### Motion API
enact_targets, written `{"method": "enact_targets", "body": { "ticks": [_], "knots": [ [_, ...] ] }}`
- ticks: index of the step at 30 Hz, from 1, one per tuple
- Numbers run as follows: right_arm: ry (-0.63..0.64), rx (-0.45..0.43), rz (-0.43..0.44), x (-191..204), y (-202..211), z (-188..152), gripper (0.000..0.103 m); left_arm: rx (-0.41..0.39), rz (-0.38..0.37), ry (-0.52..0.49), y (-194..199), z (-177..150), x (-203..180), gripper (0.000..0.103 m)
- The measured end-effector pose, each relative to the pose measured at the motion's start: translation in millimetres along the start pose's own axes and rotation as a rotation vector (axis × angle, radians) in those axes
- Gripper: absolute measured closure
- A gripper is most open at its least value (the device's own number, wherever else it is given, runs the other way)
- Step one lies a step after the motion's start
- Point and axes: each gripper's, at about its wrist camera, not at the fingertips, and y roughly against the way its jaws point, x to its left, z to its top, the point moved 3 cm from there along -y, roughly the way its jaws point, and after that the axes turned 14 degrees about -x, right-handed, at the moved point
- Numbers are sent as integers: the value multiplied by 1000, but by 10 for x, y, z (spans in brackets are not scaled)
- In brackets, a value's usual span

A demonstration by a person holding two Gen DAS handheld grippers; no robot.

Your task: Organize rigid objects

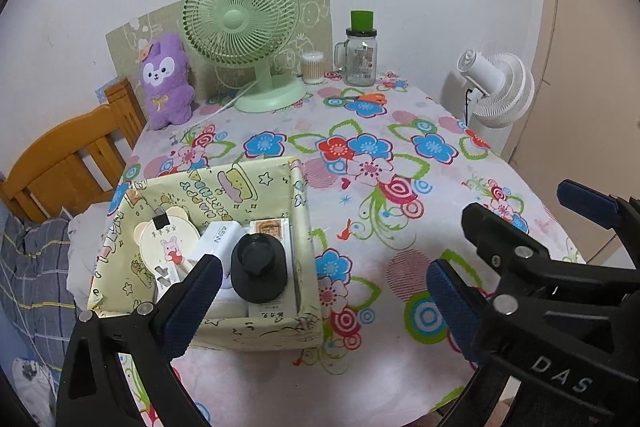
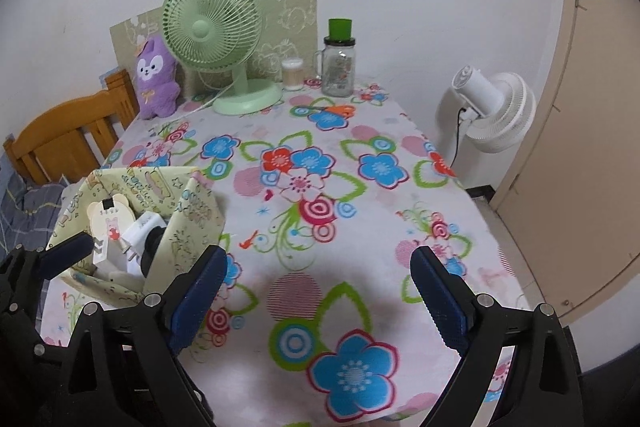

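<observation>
A pale yellow patterned box stands on the left of the flowered table. It holds a cream bear-shaped card, a white charger, a black round knobbed object and flat white packs. My left gripper hovers open over the box's near right corner, with nothing gripped. To its right, my right gripper is open and empty above bare tablecloth. The box lies to the right gripper's left.
At the back stand a green desk fan, a purple plush, a cotton swab tub and a green-lidded glass jar. Orange scissors lie before the jar. A white fan stands off the right edge, a wooden chair at the left.
</observation>
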Motion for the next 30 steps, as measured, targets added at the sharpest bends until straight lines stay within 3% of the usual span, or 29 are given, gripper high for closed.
{"method": "enact_targets", "body": {
  "ticks": [30],
  "knots": [
    [2, -138, -3, -518, 573, 140, 8, -147, 73, 61, 545, 118, -128, 0]
  ]
}}
